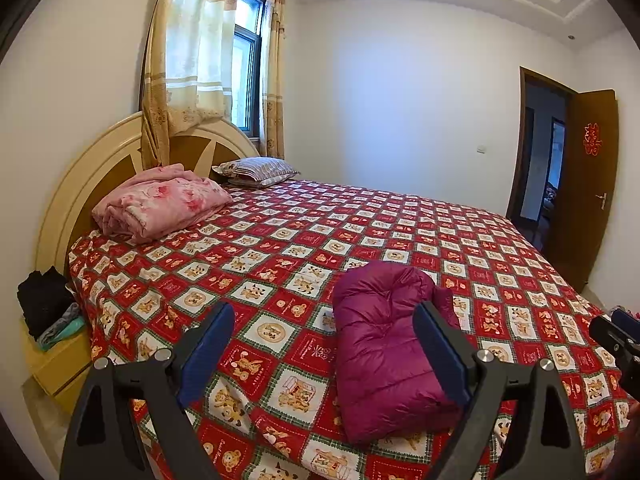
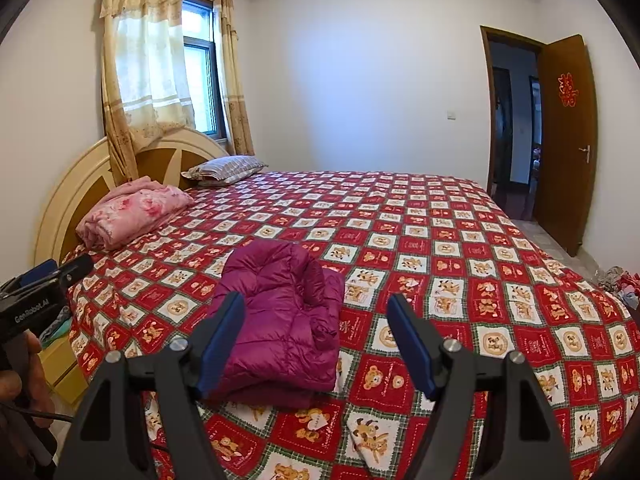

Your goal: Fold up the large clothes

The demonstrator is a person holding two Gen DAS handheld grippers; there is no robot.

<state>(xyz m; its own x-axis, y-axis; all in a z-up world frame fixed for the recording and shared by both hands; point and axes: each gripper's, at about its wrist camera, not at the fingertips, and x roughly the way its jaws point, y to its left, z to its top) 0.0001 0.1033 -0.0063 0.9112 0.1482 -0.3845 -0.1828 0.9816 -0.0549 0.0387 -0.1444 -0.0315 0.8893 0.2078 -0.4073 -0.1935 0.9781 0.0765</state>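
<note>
A magenta puffer jacket (image 1: 384, 344) (image 2: 280, 320) lies folded into a compact bundle on the red teddy-bear bedspread (image 1: 280, 240) (image 2: 460, 248), near the bed's front edge. My left gripper (image 1: 324, 310) hovers in front of it, open wide, nothing between its blue pads; the jacket shows behind its right finger. My right gripper (image 2: 316, 299) is also open and empty, with the jacket behind its left finger. Each gripper appears at the edge of the other's view: the left gripper (image 2: 60, 272) in a hand, the right gripper (image 1: 616, 328).
A folded pink blanket (image 1: 160, 204) and a striped pillow (image 1: 256, 170) lie by the headboard. Dark clothes (image 1: 44, 300) sit on a yellow nightstand at the left. An open door (image 1: 592, 184) stands at the right, and loose clothes (image 2: 616, 280) lie on the floor.
</note>
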